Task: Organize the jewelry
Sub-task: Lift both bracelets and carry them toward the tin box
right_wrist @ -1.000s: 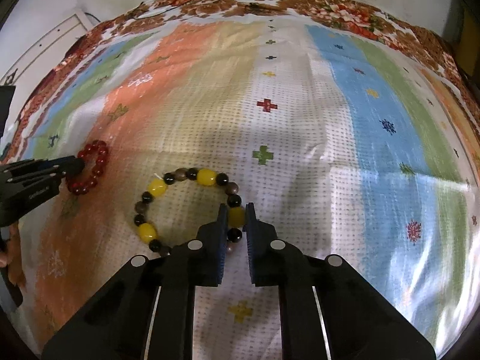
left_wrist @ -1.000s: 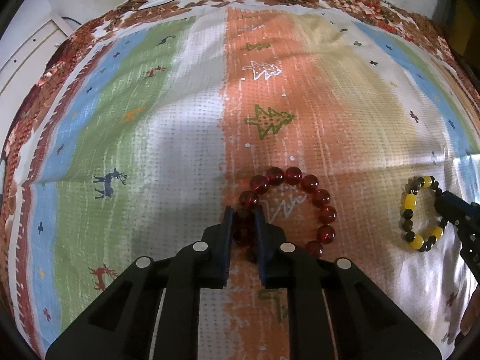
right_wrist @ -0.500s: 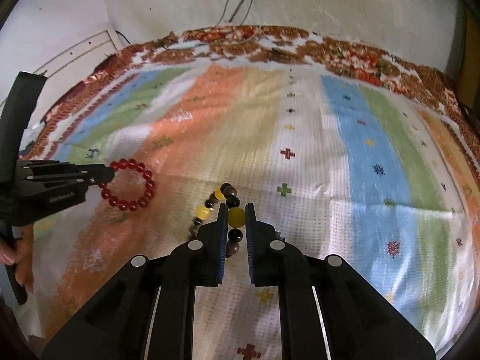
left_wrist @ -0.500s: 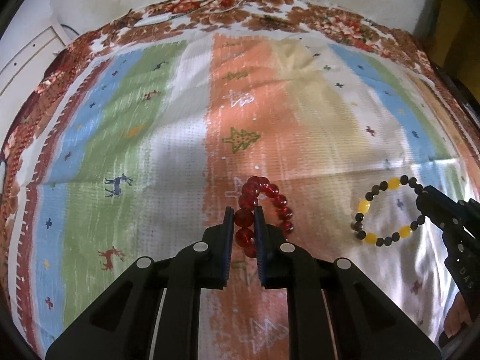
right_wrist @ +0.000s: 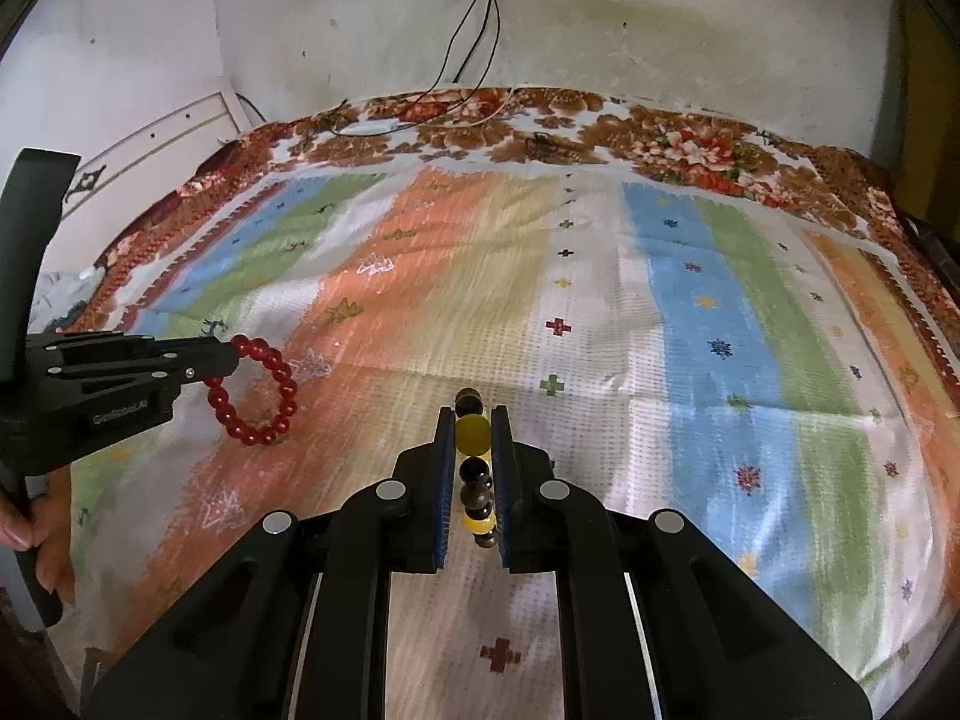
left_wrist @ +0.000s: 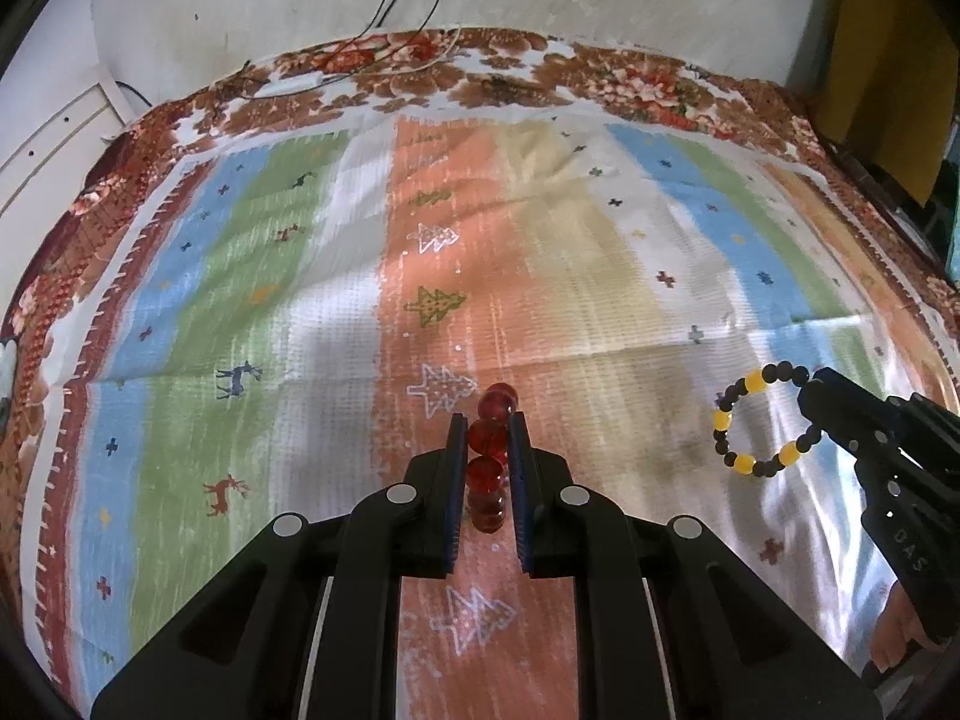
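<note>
Item 1: red bracelet, hanging clear above the striped bedspread, left gripper fingers clamping its beads for carrying.

Item 2: yellow-and-black bracelet, likewise being pinched by the right gripper.

Own views are showing each loop edge-on; opposite views are revealing the full rings.

The left gripper is pinching the red bead bracelet above the striped bedspread, while the right gripper is gripping the yellow-and-black bracelet.
</note>
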Tool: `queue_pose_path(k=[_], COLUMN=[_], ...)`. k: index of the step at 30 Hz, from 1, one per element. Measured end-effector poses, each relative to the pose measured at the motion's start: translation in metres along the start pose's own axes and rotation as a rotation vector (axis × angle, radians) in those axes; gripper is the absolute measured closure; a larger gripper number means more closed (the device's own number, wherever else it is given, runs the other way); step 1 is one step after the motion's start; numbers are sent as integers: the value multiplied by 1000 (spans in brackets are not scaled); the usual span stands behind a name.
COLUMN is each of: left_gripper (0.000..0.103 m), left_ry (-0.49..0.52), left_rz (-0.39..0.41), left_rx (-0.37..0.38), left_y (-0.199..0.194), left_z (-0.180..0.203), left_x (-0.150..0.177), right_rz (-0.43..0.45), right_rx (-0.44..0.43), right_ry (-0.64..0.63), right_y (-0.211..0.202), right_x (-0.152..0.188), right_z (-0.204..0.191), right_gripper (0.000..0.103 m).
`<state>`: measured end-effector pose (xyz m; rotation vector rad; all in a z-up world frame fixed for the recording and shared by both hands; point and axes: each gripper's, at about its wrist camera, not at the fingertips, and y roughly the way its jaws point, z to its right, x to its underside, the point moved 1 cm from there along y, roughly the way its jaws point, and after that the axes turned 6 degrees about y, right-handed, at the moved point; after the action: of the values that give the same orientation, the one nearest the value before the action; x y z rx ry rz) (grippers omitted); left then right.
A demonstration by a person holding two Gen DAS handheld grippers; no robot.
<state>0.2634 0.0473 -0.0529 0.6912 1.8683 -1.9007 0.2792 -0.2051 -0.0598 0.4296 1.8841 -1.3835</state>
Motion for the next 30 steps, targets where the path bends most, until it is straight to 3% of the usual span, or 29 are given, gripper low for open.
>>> queue_pose_path(k=[16,30], left_gripper=[90,90], left_ry=[-15,12], left_rz=[149,223], left_rx=[23,34], left_y=[-72,-117], left_z=[15,30], left_x=[21,53], right_rz=[103,147], right_rx=[-27,-68], right_ry=[-29,-45], right_y=[-58,-100], right_x=[12,32], right_z=[-14,-26], right_gripper=[91,91])
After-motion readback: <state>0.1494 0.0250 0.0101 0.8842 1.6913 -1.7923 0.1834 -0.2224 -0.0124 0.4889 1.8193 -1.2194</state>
